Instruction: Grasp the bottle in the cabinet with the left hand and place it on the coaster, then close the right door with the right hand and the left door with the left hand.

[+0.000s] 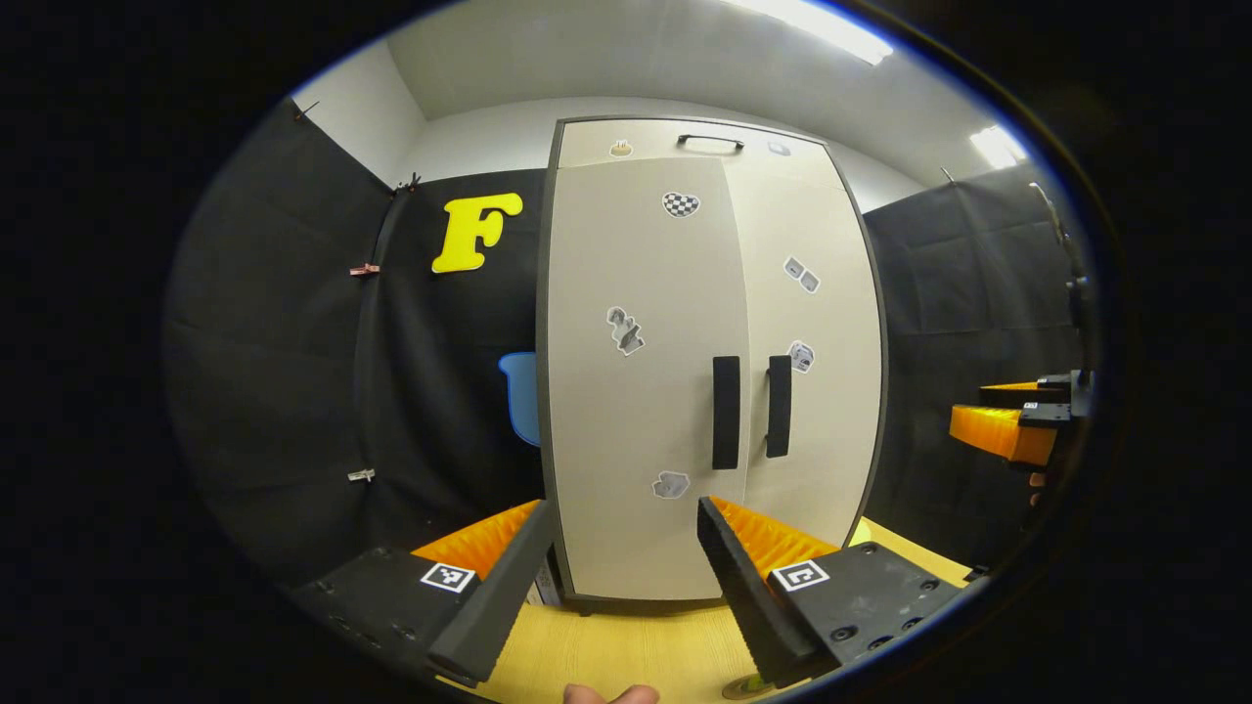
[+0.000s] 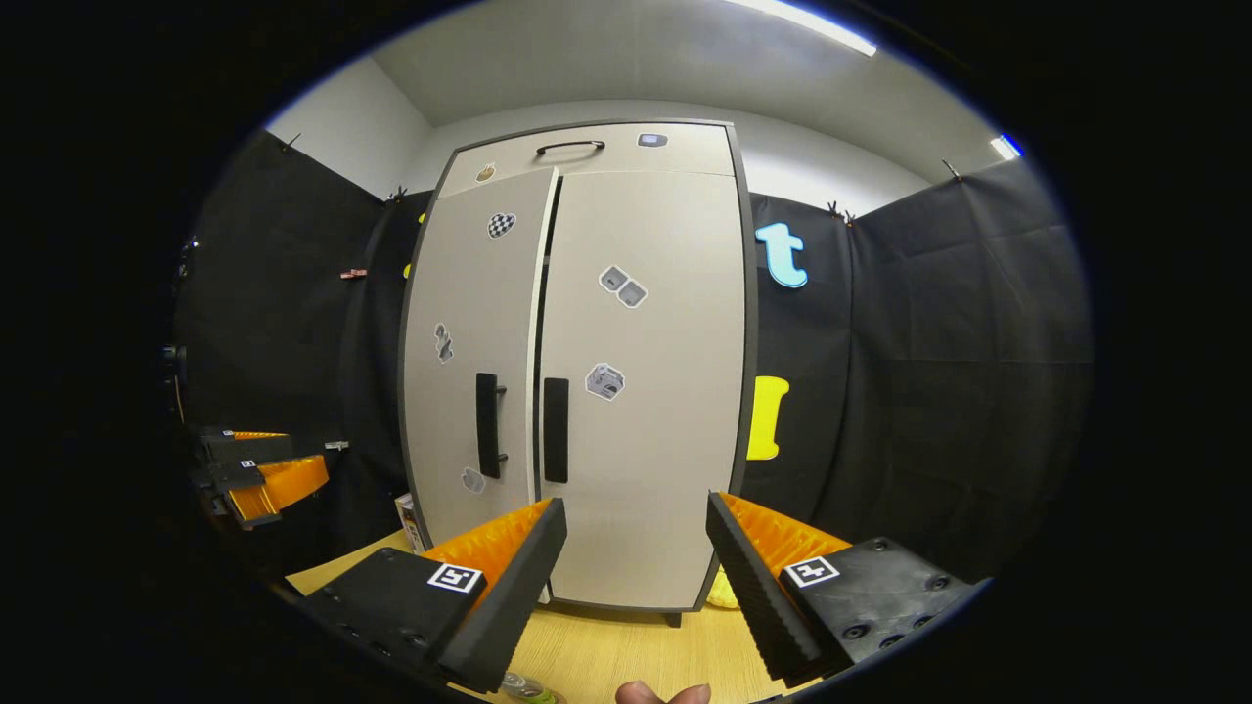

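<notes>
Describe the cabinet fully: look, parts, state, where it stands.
The cabinet is tall, pale beige with a dark frame, standing upright on the wooden table against the black cloth wall. Two doors with black vertical handles carry small stickers; a top panel has a black handle. The right door looks shut, the left door slightly ajar. Nothing touches it.

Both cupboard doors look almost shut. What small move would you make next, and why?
Probably nudge the left door flush with the left gripper. In the right gripper view a dark gap runs along its edge beside the right door, which looks closed. The left gripper's fingers stand open, facing that door.
</notes>
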A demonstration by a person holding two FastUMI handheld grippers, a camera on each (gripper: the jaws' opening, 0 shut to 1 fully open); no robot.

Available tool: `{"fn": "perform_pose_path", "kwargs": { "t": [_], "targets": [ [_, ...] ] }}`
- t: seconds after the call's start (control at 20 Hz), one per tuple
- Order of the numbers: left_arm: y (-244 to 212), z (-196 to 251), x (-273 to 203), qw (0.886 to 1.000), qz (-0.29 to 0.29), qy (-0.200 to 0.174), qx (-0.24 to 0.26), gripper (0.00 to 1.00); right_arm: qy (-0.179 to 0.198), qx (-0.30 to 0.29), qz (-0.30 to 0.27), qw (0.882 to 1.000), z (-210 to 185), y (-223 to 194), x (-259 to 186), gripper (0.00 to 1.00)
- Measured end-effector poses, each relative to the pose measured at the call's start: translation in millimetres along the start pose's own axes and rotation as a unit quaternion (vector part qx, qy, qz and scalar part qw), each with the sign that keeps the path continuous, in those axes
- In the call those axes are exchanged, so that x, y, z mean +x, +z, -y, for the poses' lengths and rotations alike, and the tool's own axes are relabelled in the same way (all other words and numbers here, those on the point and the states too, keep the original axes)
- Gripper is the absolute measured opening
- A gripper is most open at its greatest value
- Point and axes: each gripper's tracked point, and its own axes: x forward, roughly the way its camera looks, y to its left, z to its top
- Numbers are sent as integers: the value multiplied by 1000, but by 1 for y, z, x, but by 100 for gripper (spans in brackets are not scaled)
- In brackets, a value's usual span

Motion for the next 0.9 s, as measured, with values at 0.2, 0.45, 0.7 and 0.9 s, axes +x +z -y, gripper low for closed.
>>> {"fn": "perform_pose_path", "kwargs": {
  "t": [0.2, 0.45, 0.7, 0.9],
  "targets": [
    [2, -2, -1, 1000, 3, 1, 7, 94, 1, -1, 1, 1000, -2, 1, 1, 96],
    [3, -4, -3, 1000, 4, 1, 7, 94, 3, -4, 1, 1000, -6, 2, 0, 96],
    [4, -7, -5, 1000, 6, 1, 11, 94, 4, -6, 2, 1000, -9, 2, 0, 96],
    [4, -9, -4, 1000, 5, 2, 11, 95, 6, -6, 3, 1000, -11, 3, 0, 96]
  ]
}}
